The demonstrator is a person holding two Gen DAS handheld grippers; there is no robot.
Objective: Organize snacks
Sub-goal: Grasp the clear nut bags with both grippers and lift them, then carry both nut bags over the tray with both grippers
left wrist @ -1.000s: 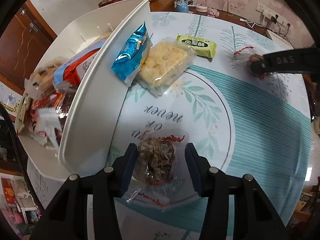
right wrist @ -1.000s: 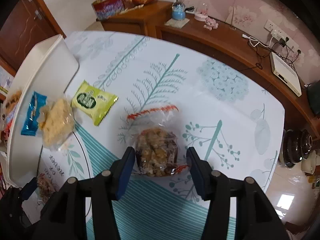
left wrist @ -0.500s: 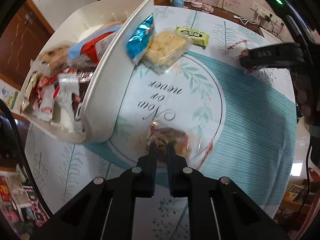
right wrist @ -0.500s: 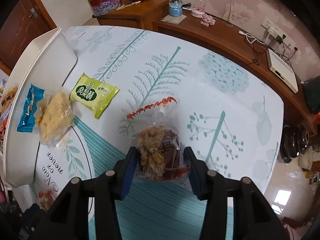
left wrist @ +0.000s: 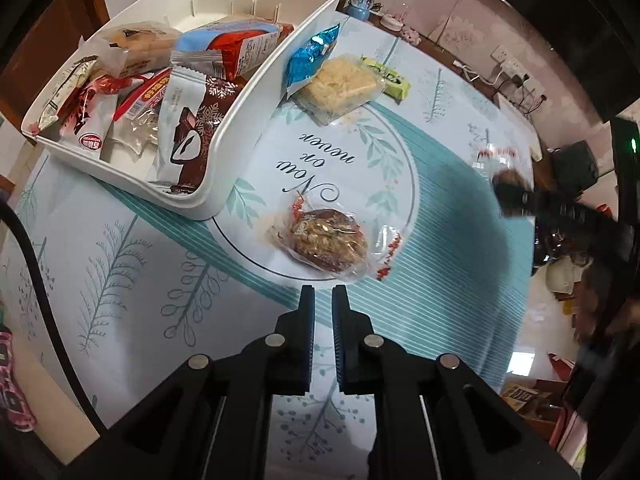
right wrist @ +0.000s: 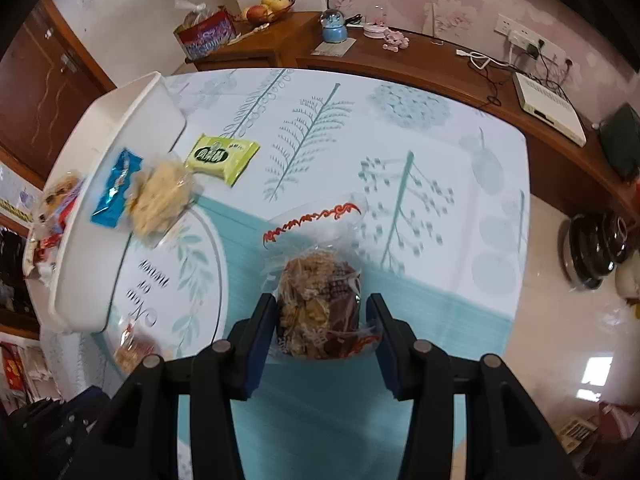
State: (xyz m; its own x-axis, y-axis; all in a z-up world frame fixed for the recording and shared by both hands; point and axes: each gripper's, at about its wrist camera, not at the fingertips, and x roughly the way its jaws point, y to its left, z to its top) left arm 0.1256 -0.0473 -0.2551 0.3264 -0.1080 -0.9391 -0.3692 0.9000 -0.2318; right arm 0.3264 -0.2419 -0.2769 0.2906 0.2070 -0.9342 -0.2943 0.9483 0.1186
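A white bin (left wrist: 256, 92) holds several packaged snacks. A clear-wrapped brown pastry (left wrist: 328, 242) lies on the tablecloth just beyond my left gripper (left wrist: 323, 294), which is shut and empty. A blue packet (left wrist: 310, 56), a pale crumbly cake (left wrist: 340, 84) and a green packet (left wrist: 388, 76) lie beside the bin. My right gripper (right wrist: 322, 304) is shut on a second clear-wrapped pastry (right wrist: 320, 304), held above the table. The bin (right wrist: 120, 184) and the green packet (right wrist: 222, 156) also show in the right wrist view.
A wooden sideboard (right wrist: 400, 52) with a snow globe, cables and a white box runs behind the table. Dark pots (right wrist: 596, 248) stand at the right. The right gripper (left wrist: 520, 196) shows blurred at the right in the left wrist view.
My left gripper shut beside the pastry, then drew back without it; the pastry lies on the table. My right gripper closed on the other pastry and lifted it.
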